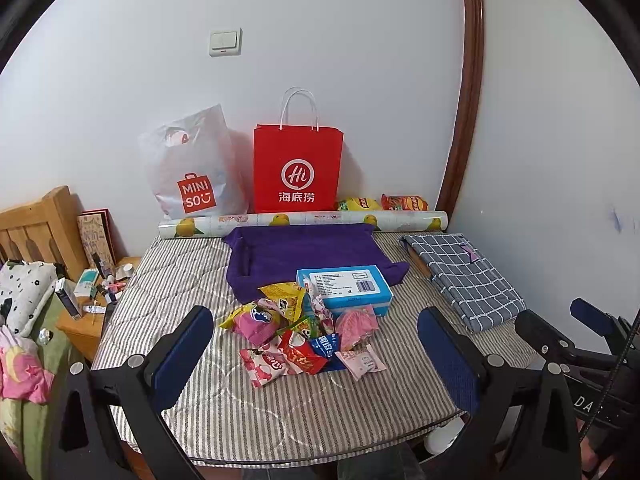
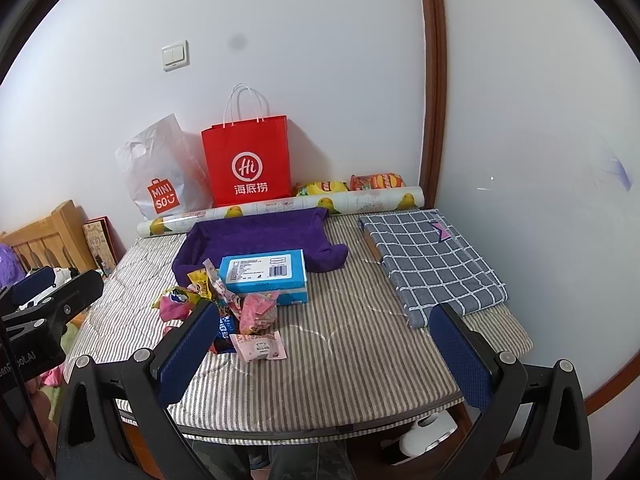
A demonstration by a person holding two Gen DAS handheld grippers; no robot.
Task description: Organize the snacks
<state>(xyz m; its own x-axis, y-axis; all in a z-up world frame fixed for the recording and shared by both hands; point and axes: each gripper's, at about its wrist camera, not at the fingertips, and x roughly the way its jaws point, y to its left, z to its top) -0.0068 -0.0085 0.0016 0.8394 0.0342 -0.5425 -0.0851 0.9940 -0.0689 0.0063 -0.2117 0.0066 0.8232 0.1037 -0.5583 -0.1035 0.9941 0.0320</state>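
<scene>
Striped bedding [image 1: 180, 280] fills the left wrist view, where the left gripper [image 1: 316, 356] hangs spread wide over the snack pile [image 1: 296, 332] beside a blue box [image 1: 346, 286] and purple cloth tray [image 1: 296, 252]. From the right wrist view, the right gripper [image 2: 324, 356] is likewise spread and empty, the snacks lying left of it.

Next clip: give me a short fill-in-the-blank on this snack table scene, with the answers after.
1. The snack pile lies just in front of a ____ box.
2. The purple cloth tray holds ____ snacks.
3. The red paper bag stands to the ____ of the white Miniso bag.
4. Both grippers' fingers hold ____.

Answers: blue; no; right; nothing
</scene>
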